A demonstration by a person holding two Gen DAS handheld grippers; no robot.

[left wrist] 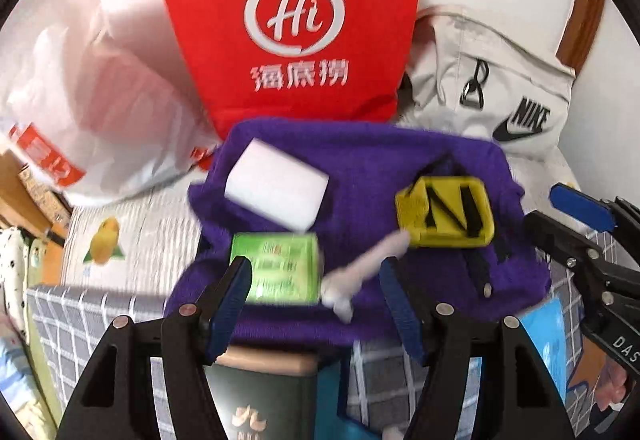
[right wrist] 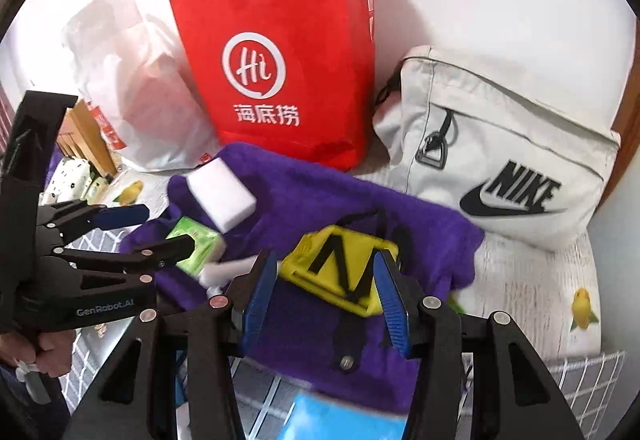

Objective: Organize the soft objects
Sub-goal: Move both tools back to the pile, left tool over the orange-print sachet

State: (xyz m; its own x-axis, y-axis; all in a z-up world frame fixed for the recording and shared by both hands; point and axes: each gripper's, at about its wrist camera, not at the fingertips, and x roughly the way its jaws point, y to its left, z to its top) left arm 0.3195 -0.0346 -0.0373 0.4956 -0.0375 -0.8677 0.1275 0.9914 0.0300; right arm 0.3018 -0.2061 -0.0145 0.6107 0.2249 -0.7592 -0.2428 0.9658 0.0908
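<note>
- A purple towel (left wrist: pixel 360 175) lay spread on the bed, in front of a red paper bag (left wrist: pixel 288 19) and a white Nike bag (right wrist: pixel 500 159).
- On the towel sat a white sponge block (left wrist: pixel 276 187), a green tissue pack (left wrist: pixel 280 268), a white tube (left wrist: pixel 360 272) and a yellow pouch (right wrist: pixel 340 264).
- The left gripper (left wrist: pixel 312 304) had its fingers apart, the left finger overlapping the tissue pack's near edge.
- The right gripper (right wrist: pixel 328 292) had its fingers apart on either side of the yellow pouch, not clamped.

Lighting: bright, even daylight; white wall nearly overexposed. Soft shadows. Motion blur on green packet (left wrist: pixel 276 266). Fisheye curvature, dark vignette at corners.
</note>
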